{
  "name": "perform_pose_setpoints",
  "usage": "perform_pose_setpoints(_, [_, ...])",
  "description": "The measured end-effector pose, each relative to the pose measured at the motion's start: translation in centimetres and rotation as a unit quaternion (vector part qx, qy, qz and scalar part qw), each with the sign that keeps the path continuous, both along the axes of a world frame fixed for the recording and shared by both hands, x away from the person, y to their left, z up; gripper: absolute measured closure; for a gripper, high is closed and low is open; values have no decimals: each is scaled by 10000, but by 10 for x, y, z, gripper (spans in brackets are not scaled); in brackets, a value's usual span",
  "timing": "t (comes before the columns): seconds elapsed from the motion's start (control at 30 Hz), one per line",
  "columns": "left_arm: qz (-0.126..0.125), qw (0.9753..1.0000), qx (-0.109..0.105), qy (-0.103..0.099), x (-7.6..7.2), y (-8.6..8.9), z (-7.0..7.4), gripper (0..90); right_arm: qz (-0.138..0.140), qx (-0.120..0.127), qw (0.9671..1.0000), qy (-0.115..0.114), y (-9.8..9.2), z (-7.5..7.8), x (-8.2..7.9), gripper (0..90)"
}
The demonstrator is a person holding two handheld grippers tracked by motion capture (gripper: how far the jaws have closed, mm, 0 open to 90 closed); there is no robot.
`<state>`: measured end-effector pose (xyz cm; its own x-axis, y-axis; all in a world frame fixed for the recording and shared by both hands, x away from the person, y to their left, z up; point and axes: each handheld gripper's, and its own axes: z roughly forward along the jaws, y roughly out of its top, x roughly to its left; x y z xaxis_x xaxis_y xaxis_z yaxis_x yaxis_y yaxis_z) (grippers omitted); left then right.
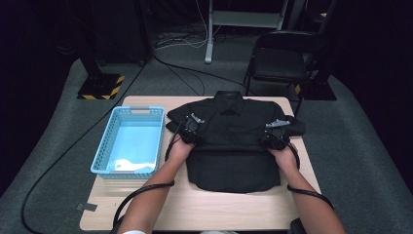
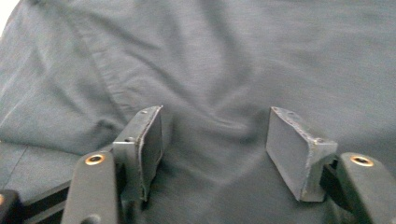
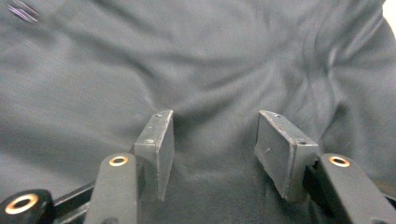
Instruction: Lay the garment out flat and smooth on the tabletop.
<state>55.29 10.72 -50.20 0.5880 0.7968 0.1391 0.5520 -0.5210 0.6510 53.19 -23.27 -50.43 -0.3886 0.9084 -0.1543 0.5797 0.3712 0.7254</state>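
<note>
A black button-up shirt [image 1: 234, 122] lies flat on the wooden table [image 1: 195, 207], collar at the far side, sleeves tucked in. A crease runs across it at the level of both grippers. My left gripper [image 1: 191, 130] rests on the shirt's left side and my right gripper [image 1: 275, 134] on its right side. In the left gripper view the jaws of the left gripper [image 2: 215, 140] stand apart, with dark cloth [image 2: 210, 56] lying loose between them. The right gripper view shows the same: the right gripper [image 3: 215, 142] is open over the wrinkled fabric [image 3: 187, 56].
A light blue plastic basket [image 1: 103, 146] stands on the table left of the shirt, with something white in its near end. Bare tabletop lies in front of the shirt. Beyond the table are a black chair [image 1: 280, 61], cables on the floor and stand bases.
</note>
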Motion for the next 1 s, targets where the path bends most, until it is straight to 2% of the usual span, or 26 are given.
perform_pose_setpoints(0.1, [-181, 9995, -269, -18, -17, 4, 18, 341, 265, 177, 9990, -304, -1, 23, -15, 464])
perform_pose_setpoints(0.17, [-279, 9988, -407, 0, -31, 7, 29, 337, 426, 292, 9982, -306, -3, 35, -28, 463])
perform_pose_setpoints(0.23, [-411, 9979, -491, 4, -47, 12, 37, 335, 589, 333, 9974, -241, -6, 41, -42, 460])
perform_pose_setpoints(0.3, [-504, 9973, -523, 59, -63, 16, 41, 334, 745, 319, 9967, -59, -9, 41, -57, 455])
perform_pose_setpoints(0.37, [-529, 9972, -527, 94, -68, 19, 41, 334, 868, 294, 9957, 123, -11, 38, -70, 450])
perform_pose_setpoints(0.4, [-550, 9966, -546, 281, -82, 24, 36, 334, 944, 264, 9949, 233, -12, 34, -79, 450])
perform_pose_setpoints(0.43, [-538, 9965, -532, 348, -87, 26, 32, 337, 977, 223, 9944, 334, -13, 29, -86, 447])
perform_pose_setpoints(0.5, [-536, 9965, -409, 500, -93, 28, 21, 337, 1042, 88, 9931, 538, -15, 19, -97, 439])
perform_pose_setpoints(0.6, [-480, 9962, -316, 656, -97, 31, 7, 339, 976, -67, 9933, 611, -21, 9, -109, 428])
perform_pose_setpoints(0.7, [-422, 9955, -366, 762, -95, 34, -3, 336, 813, 197, 9941, 696, -33, 3, -117, 417])
perform_pose_setpoints(0.77, [-410, 9950, -413, 809, -93, 35, -5, 331, 742, 381, 9934, 782, -39, 0, -119, 414])
perform_pose_setpoints(0.8, [-391, 9948, -446, 829, -93, 35, -6, 331, 728, 463, 9931, 800, -41, -1, -119, 415])
perform_pose_setpoints(0.87, [-423, 9950, -366, 832, -93, 35, -8, 334, 683, 681, 9912, 910, -44, -3, -118, 427])
perform_pose_setpoints(1.0, [-426, 9956, -329, 765, -97, 34, -9, 340, 715, 852, 9887, 1004, -44, -6, -115, 476])
